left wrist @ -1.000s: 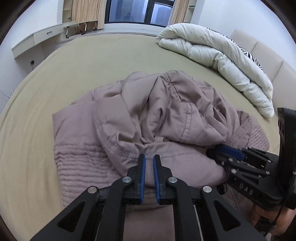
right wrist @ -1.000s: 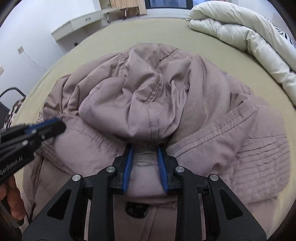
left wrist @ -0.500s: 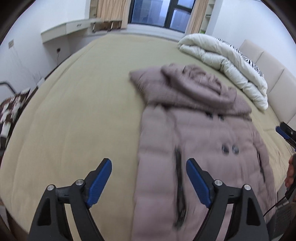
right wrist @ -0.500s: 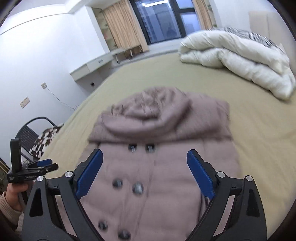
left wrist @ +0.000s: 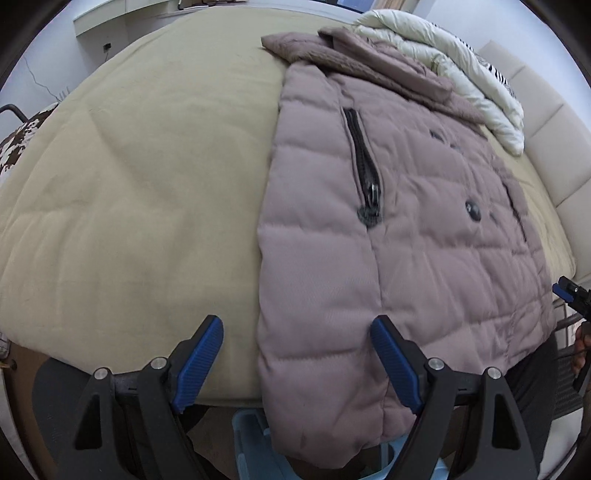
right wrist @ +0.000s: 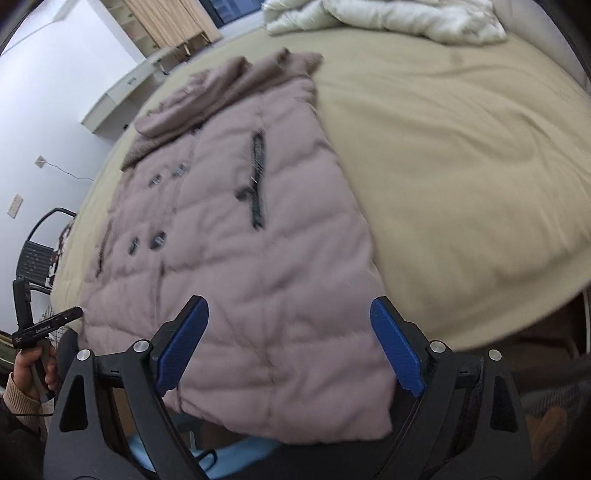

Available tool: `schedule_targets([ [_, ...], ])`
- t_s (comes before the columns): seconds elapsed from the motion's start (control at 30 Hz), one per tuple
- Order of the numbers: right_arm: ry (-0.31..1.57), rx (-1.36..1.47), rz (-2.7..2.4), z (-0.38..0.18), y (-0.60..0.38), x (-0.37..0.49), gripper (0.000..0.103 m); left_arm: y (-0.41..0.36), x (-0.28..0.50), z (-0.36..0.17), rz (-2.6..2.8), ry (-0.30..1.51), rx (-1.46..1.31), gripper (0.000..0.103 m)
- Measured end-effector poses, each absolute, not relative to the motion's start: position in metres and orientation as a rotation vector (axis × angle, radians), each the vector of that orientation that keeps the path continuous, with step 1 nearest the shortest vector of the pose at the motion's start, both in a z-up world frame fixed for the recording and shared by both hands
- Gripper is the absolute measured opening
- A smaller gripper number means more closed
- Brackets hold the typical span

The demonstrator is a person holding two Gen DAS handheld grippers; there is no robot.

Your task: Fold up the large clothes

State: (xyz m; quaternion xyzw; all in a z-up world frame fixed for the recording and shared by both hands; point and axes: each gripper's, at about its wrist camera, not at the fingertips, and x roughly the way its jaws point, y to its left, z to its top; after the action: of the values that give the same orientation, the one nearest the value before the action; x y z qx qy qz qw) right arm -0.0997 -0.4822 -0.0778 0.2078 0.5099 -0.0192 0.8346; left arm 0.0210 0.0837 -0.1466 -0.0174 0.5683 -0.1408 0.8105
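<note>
Olive-tan bedding covers the bed (left wrist: 140, 192), and on it the mauve quilted coat (left wrist: 406, 236) is laid out flat, front up, with its hood (left wrist: 373, 55) toward the far end and its hem hanging slightly over the near edge. A zipped pocket (left wrist: 364, 166) and dark buttons (left wrist: 472, 211) are seen on its front.

The left gripper (left wrist: 297, 363) is held above the hem's left corner with its fingers wide apart; nothing is pressed between them, though the coat's edge is seen in the gap. The right gripper (right wrist: 290, 345) is held above the hem's other side, its fingers also wide and just beginning to narrow, with fabric seen in the gap but not pinched.

The step in hand is judged to be the approach to the hem, so that the lower part can be folded up toward the hood. For that, both corners would need to be pinched through the thick padding and lifted together.

A white duvet (left wrist: 454, 70) is piled beyond the hood, beside a padded headboard (left wrist: 546, 122). White walls, a wall shelf (right wrist: 122, 92), curtains (right wrist: 166, 22) and a dark chair (right wrist: 37, 254) are seen around the bed
</note>
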Motion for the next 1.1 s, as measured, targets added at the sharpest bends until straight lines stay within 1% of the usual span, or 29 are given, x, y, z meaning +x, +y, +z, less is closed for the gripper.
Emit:
schedule_targets([
  [0.2,1.167,0.565,-0.092,-0.124,-0.508,-0.113,0.086,0.090,0.010,-0.160,-0.296,1.238,-0.067,0.085],
  [0.27,1.204,0.566,-0.134,-0.137,-0.515,-0.118,0.085,0.095,0.006,-0.161,-0.278,1.240,-0.067,0.085],
  [0.3,1.227,0.555,-0.171,-0.141,-0.520,-0.121,0.084,0.096,0.003,-0.160,-0.274,1.237,-0.068,0.085],
  [0.37,1.204,0.604,-0.139,-0.140,-0.526,-0.127,0.083,0.097,-0.002,-0.161,-0.285,1.242,-0.069,0.085],
  [0.4,1.199,0.637,-0.095,-0.142,-0.527,-0.129,0.079,0.097,-0.004,-0.163,-0.288,1.247,-0.066,0.085],
  [0.43,1.199,0.651,-0.057,-0.144,-0.528,-0.132,0.071,0.097,-0.003,-0.165,-0.288,1.252,-0.066,0.085],
  [0.47,1.199,0.655,-0.030,-0.146,-0.527,-0.133,0.067,0.097,-0.004,-0.167,-0.288,1.257,-0.075,0.086],
  [0.5,1.195,0.672,0.008,-0.148,-0.527,-0.134,0.061,0.097,-0.003,-0.167,-0.288,1.260,-0.084,0.086],
  [0.57,1.164,0.697,0.068,-0.147,-0.525,-0.139,0.054,0.099,-0.002,-0.168,-0.294,1.266,-0.115,0.087],
  [0.6,1.151,0.721,0.097,-0.146,-0.525,-0.142,0.048,0.101,-0.001,-0.169,-0.299,1.271,-0.130,0.089],
  [0.67,1.131,0.767,0.130,-0.145,-0.528,-0.146,0.044,0.105,0.000,-0.173,-0.307,1.285,-0.168,0.089],
  [0.73,1.124,0.790,0.132,-0.147,-0.533,-0.152,0.035,0.106,0.002,-0.176,-0.317,1.296,-0.185,0.091],
  [0.83,1.117,0.813,0.142,-0.145,-0.539,-0.159,0.034,0.106,0.005,-0.178,-0.327,1.307,-0.200,0.092],
  [0.87,1.116,0.813,0.146,-0.146,-0.539,-0.158,0.034,0.106,0.005,-0.177,-0.330,1.307,-0.206,0.089],
  [0.9,1.117,0.808,0.148,-0.145,-0.539,-0.160,0.034,0.107,0.004,-0.177,-0.342,1.310,-0.218,0.082],
  [0.93,1.119,0.805,0.150,-0.146,-0.539,-0.160,0.033,0.111,0.003,-0.178,-0.356,1.317,-0.233,0.078],
  [1.0,1.120,0.801,0.151,-0.144,-0.536,-0.152,0.033,0.110,0.002,-0.178,-0.392,1.340,-0.278,0.060],
  [1.03,1.119,0.801,0.149,-0.145,-0.532,-0.148,0.032,0.110,0.001,-0.178,-0.405,1.348,-0.298,0.057],
  [1.1,1.121,0.803,0.143,-0.144,-0.529,-0.143,0.032,0.111,0.002,-0.182,-0.404,1.358,-0.325,0.058],
])
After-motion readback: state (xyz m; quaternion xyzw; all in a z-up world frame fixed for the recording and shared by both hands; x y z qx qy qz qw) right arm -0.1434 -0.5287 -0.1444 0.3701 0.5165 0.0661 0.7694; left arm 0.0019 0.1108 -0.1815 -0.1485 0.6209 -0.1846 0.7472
